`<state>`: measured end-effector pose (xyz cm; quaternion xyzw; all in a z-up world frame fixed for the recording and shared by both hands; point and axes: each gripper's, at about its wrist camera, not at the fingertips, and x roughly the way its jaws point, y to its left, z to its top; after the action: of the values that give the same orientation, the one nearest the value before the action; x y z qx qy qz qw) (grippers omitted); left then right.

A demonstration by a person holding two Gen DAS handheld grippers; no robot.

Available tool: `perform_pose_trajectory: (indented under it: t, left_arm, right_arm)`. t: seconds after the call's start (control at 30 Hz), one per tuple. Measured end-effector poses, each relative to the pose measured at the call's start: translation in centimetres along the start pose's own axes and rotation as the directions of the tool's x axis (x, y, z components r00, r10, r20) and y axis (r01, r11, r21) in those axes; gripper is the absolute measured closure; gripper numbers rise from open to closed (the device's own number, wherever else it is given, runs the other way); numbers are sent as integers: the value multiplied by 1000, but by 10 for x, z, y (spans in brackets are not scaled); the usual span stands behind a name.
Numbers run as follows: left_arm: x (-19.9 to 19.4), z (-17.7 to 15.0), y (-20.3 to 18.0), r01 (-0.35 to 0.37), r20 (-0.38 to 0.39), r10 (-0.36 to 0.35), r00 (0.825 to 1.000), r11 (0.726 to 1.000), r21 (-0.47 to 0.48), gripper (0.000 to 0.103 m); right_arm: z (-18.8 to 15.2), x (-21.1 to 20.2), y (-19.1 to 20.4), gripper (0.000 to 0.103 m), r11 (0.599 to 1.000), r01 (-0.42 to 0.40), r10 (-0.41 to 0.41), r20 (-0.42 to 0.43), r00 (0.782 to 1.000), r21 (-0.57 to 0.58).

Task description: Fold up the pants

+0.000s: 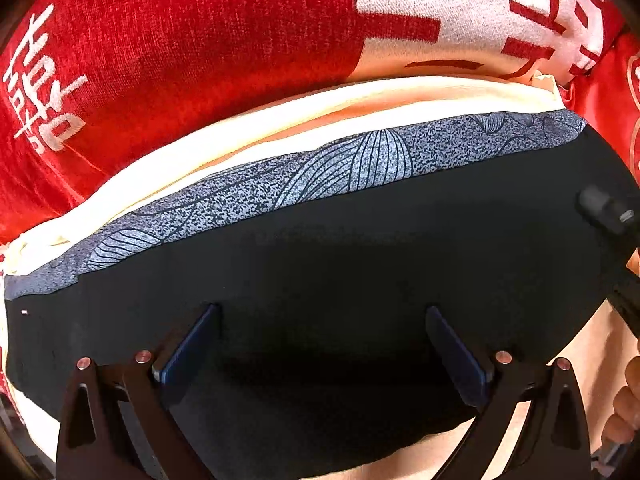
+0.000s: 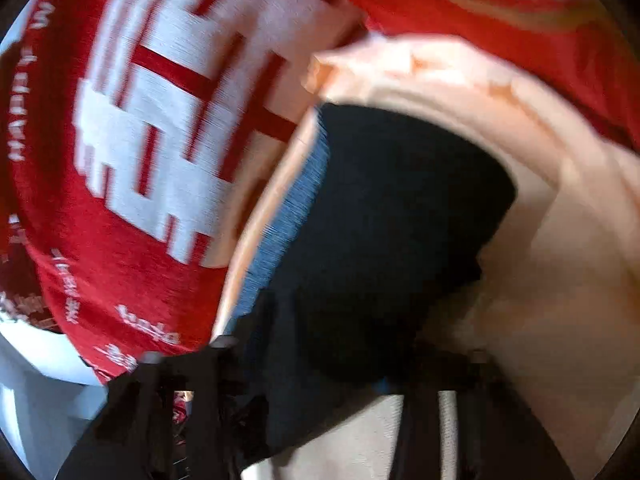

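Two grippers: one is seen in each wrist view.
Pants (image 1: 360, 264): dark, folded into a flat bundle with a grey-blue patterned band (image 1: 344, 168) along the far edge; laid on a cream cloth (image 1: 320, 108).
Surroundings: a red blanket with white characters (image 1: 180, 40) is spread beyond the cream cloth.
Left gripper (image 1: 322, 344): pointed steeply down over the pants; blue fingers (image 1: 188, 352) are held wide apart, nothing clamped.
Right gripper (image 2: 316, 364): blurred; dark pants fabric lies between its fingers; whether it is clamped cannot be told.
Hand (image 1: 628, 400): glimpsed at the right edge of the left wrist view.
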<state>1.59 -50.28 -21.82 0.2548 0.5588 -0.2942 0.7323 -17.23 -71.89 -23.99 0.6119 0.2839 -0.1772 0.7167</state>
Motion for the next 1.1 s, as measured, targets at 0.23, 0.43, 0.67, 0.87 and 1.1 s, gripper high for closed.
perform_pose_trajectory:
  t: [0.23,0.43,0.67,0.87,1.1]
  left_arm:
    - [-38,7,-10,127,71,-126,990,992,-15,25]
    - [-18,-8,-34,144,110,-143,984,990,-6,26]
    - [-24,-22,-20,213,133,-213,968,977,16,26]
    - [-53,-31,36,299,85,-296,952,954,-30,26]
    - [-87,-53,152,197,105,-188,977,977,-80,25]
  right_arm:
    - [0,-13,38,88,990,36,-38,-18,999,-133]
    - [-9,-13,68,88,967,74,-82,-23,996,-244]
    - [-27,-12,120,88,901,120,-140,-20,990,-417]
    - [-60,-10,173,89,803,145,-183,-8,983,-578]
    - [-119,18,220,88,669,182,-266,-4,964,-721]
